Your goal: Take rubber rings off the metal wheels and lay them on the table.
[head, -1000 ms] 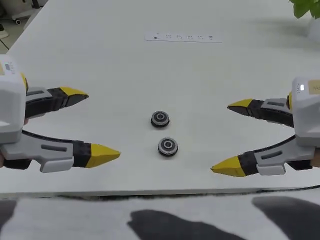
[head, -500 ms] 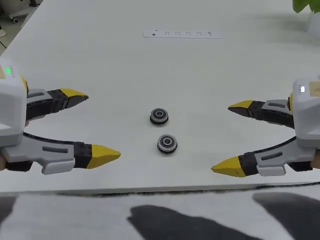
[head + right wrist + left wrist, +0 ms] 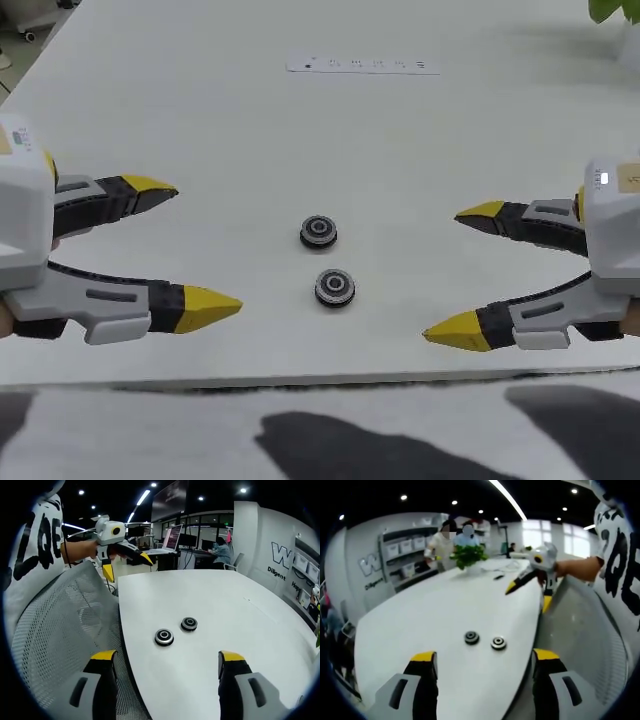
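Two small metal wheels lie flat on the white table (image 3: pixel 200 100), one behind the other near its front edge. The far wheel (image 3: pixel 319 232) and the near wheel (image 3: pixel 334 288) look alike: a silvery hub with a dark centre, wrapped by a black rubber ring (image 3: pixel 321 288) that is still seated on the rim. They sit close together but apart, the near one slightly to the right.

In the left gripper view the far wheel (image 3: pixel 472 638) and the near wheel (image 3: pixel 498 643) lie ahead, between the lines of the two yellow-tipped jaws. In the right gripper view the near wheel (image 3: pixel 164 637) lies closer to the table edge than the far wheel (image 3: pixel 189 624).

White storage bins (image 3: pixel 402 550) stand on a wall shelf behind the table; what they hold cannot be made out. A potted plant (image 3: pixel 468 556) stands at the far end of the table, and a white marked strip (image 3: pixel 363 67) lies well beyond the wheels.

The left gripper (image 3: pixel 205 248) is spread wide and holds nothing, its tips pointing in from the left, well apart from both wheels. The right gripper (image 3: pixel 442 277) mirrors it from the right, also gaping wide and empty. The wheels lie between the two pairs of tongs, roughly midway, touched by neither.
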Demonstrator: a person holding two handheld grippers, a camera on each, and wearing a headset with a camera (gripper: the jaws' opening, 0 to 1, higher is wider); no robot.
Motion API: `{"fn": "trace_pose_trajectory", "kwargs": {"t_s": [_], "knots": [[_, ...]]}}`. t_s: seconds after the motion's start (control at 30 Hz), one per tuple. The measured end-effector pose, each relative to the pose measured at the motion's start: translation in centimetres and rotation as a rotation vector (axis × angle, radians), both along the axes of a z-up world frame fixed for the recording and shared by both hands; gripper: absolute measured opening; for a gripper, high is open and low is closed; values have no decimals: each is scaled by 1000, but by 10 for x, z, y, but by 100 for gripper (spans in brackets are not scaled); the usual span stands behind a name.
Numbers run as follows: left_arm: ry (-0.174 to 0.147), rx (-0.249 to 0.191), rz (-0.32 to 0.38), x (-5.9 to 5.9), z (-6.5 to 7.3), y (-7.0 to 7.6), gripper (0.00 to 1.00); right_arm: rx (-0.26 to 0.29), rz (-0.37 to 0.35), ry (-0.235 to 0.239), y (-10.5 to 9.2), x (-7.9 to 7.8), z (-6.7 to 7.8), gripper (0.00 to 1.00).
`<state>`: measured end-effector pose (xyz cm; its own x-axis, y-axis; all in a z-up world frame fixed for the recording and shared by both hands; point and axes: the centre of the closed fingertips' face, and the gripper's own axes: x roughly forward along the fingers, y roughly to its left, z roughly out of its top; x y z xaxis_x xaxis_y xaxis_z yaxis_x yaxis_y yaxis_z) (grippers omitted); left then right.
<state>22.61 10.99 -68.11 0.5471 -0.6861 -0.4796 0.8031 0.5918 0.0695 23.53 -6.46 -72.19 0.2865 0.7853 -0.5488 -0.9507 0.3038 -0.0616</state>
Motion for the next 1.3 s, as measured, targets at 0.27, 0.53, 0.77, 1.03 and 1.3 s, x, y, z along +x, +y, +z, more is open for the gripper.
{"fn": "trace_pose_trajectory", "kwargs": {"t_s": [0.27,0.53,0.77,1.03,1.3], "knots": [[1,7,-5,4,-1,-1,78,8,-1,3,0,7,1,76],[-7,16,-25,7,1,-1,78,-7,20,-2,2,11,2,73],[-3,18,-35,10,1,-2,77,-13,31,-5,4,17,2,70],[-16,21,-57,14,6,-5,76,-19,44,-7,6,22,1,67],[-17,26,-76,18,5,-9,74,-43,58,-15,4,26,-2,65]]}}
